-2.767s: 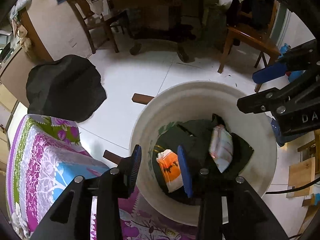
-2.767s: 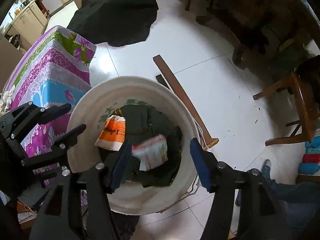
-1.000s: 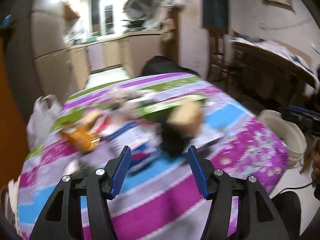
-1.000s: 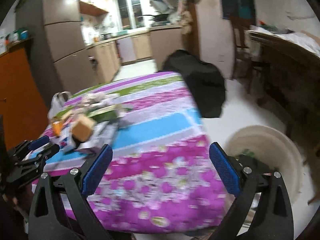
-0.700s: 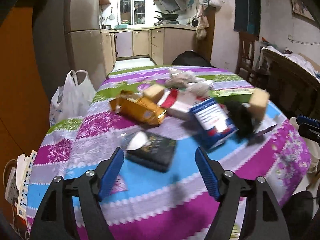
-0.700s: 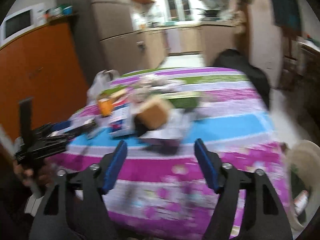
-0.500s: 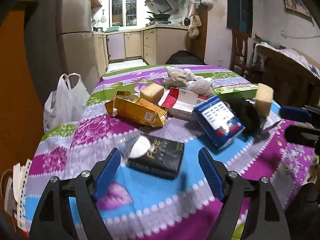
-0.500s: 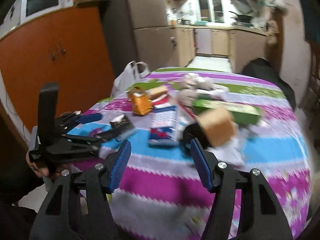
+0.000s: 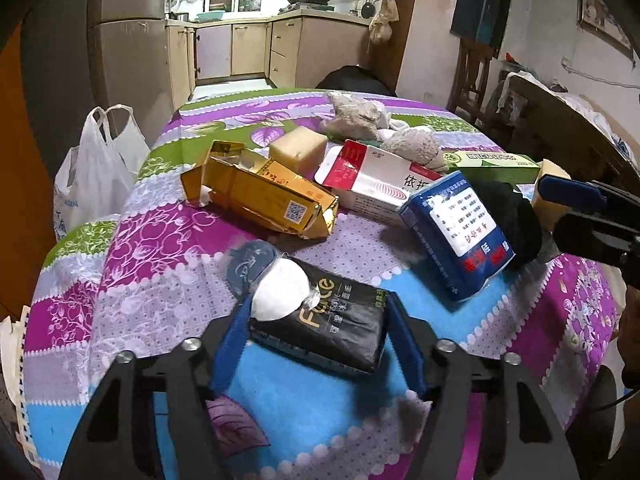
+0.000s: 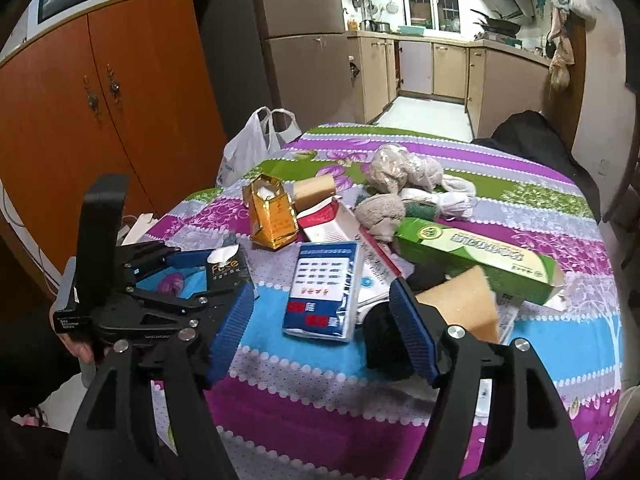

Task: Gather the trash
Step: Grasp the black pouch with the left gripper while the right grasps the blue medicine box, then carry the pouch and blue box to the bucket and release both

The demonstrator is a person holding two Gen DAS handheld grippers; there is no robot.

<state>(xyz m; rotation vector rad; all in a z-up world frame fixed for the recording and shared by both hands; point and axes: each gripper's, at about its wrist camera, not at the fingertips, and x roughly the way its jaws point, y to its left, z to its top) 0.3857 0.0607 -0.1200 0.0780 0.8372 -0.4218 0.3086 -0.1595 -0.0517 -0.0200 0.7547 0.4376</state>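
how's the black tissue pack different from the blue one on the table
The black tissue pack lies between the left hand-held gripper's fingers; the blue tissue pack lies apart, untouched. White tissue pokes out of the black pack; the blue shows a white label. Both are soft packs on the floral tablecloth.

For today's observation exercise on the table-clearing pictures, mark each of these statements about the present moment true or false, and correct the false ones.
1. The black tissue pack lies between the fingers of the left gripper. True.
2. The gold carton stands upright and sealed. False: it lies on its side on the tablecloth with one end torn open.
3. The blue tissue pack lies ahead of the right gripper, not between its fingers. True.
4. The green box is stacked on the black tissue pack. False: it lies apart, on the far right of the pile.
5. A white plastic bag sits beside the table. True.
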